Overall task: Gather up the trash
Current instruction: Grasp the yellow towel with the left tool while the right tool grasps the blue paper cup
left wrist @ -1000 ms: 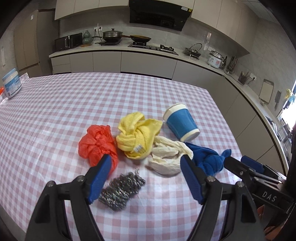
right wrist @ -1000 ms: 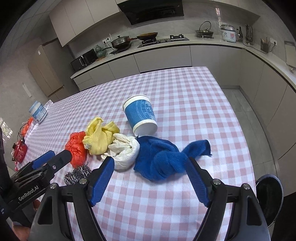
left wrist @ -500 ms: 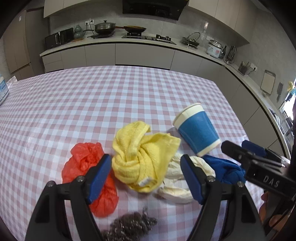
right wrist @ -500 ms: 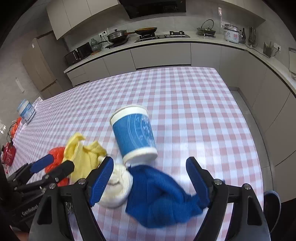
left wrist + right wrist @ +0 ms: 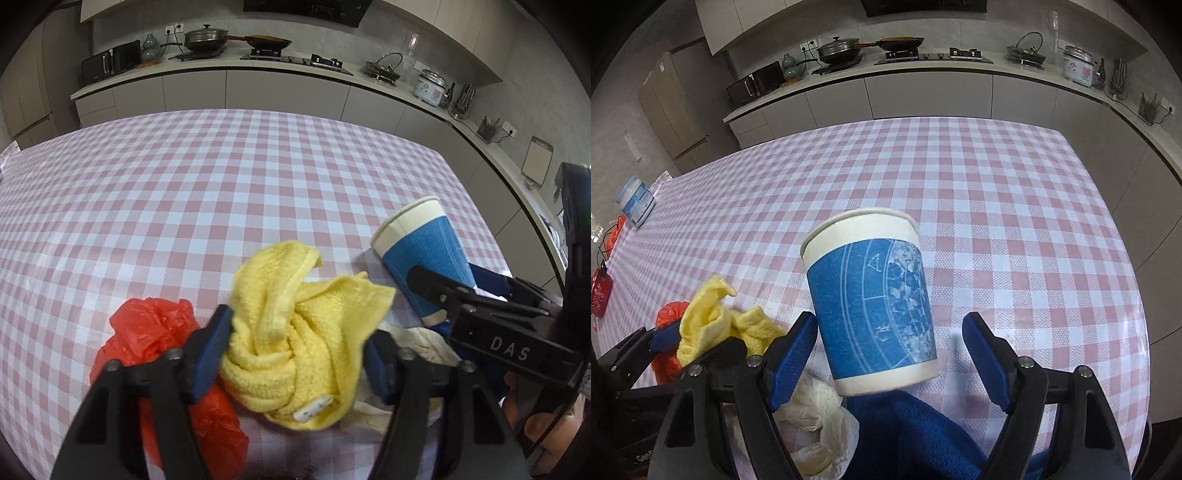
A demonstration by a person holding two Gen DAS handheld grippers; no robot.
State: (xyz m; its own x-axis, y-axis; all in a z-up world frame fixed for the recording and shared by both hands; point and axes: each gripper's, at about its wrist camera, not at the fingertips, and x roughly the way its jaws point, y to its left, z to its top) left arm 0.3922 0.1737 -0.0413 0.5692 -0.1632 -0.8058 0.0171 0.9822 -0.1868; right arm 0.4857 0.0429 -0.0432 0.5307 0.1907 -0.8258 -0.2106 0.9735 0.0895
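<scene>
A pile of trash lies on the checked table (image 5: 184, 192). My left gripper (image 5: 297, 350) is open, its fingers on either side of a knotted yellow cloth (image 5: 299, 332). A crumpled red plastic bag (image 5: 155, 332) lies just left of it, a white plastic bag (image 5: 417, 339) to the right. My right gripper (image 5: 888, 354) is open around a blue and white paper cup (image 5: 875, 310) lying tilted on the table (image 5: 997, 192); the left finger is close to the cup wall. A blue cloth (image 5: 916, 435) lies beneath the right gripper. The cup also shows in the left wrist view (image 5: 424, 254).
The table's right edge (image 5: 1123, 258) drops off close to the cup. A white and blue tub (image 5: 635, 205) and red items (image 5: 600, 291) sit at the far left of the table. Kitchen counters with pots (image 5: 203, 37) run along the back.
Both grippers have moved forward and down. The left now straddles the yellow cloth; the right now straddles the cup. The steel scourer has dropped out of view.
</scene>
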